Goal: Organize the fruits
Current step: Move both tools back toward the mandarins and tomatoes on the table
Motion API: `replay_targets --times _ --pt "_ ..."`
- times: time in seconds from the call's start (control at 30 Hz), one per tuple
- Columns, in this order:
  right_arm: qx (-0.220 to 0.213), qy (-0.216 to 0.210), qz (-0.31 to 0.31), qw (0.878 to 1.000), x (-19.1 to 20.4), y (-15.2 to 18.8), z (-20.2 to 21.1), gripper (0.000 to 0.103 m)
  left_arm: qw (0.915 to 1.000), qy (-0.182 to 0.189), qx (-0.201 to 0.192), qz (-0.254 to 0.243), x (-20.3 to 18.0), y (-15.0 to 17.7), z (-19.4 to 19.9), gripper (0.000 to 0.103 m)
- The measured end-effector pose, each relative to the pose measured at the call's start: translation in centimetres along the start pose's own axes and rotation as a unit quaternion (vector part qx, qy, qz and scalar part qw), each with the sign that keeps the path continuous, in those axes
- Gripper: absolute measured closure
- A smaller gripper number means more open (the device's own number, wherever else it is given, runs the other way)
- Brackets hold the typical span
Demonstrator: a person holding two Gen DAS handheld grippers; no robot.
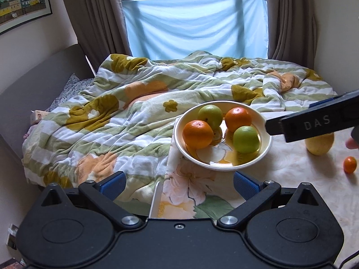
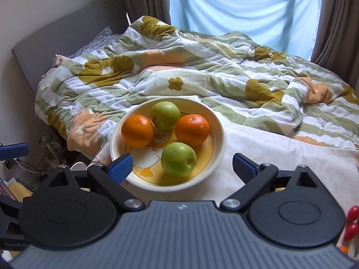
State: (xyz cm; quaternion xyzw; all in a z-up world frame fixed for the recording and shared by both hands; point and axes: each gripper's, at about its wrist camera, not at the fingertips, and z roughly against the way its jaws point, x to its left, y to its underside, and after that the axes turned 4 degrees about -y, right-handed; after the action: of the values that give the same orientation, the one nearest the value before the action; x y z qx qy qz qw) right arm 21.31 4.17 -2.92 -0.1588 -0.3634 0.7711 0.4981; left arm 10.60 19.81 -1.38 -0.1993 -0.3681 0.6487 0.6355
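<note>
1. Left wrist view: the left gripper has its fingers wide apart with nothing between them, near the bowl but clear of it.
2. The bowl sits on the bed, on a pale cloth beside the rumpled quilt. It holds two oranges, left and rear, and two green apples, rear and front.
3. Loose fruit lies on the cloth to the right: a yellow fruit, partly hidden by the right gripper's side, and a small orange.
4. Right wrist view: the right gripper stands fully spread and empty, above the bowl's near rim, with the front apple below the gap and untouched.
5. Red fruits show at the right edge; type cannot be told.
6. Judgement: one placement into the bowl looks complete. The next move calls for collecting a loose fruit, most likely with the right gripper, nearest to them.
7. Materials: glazed ceramic bowl, round and shallow, with a yellow cartoon print; dimpled orange peel; smooth waxy apples; soft quilted fabric that may let the bowl tilt.
</note>
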Motion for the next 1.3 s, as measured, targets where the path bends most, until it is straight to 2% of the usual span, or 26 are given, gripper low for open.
replay_targets --times 0.33,0.7,0.97,1.3 --pt "-0.023 0.019 -0.010 1.000 -4.0 4.0 8.8 0.000 0.9998 0.009 -0.016 0.007 -4.7 0.8 6.0 0.000" --pt "-0.030 0.061 -0.039 0.997 -12.0 9.4 16.0 0.000 0.9984 0.050 -0.028 -0.003 -12.7 1.2 8.9 0.000" --pt "-0.023 0.102 -0.075 0.992 -18.0 12.1 17.9 0.000 0.9946 0.098 -0.025 -0.022 -17.7 0.3 7.7 0.000" --pt "0.001 0.134 -0.148 0.980 -23.9 13.9 15.4 0.000 0.9830 0.170 0.006 -0.070 -23.3 -0.5 2.3 0.002"
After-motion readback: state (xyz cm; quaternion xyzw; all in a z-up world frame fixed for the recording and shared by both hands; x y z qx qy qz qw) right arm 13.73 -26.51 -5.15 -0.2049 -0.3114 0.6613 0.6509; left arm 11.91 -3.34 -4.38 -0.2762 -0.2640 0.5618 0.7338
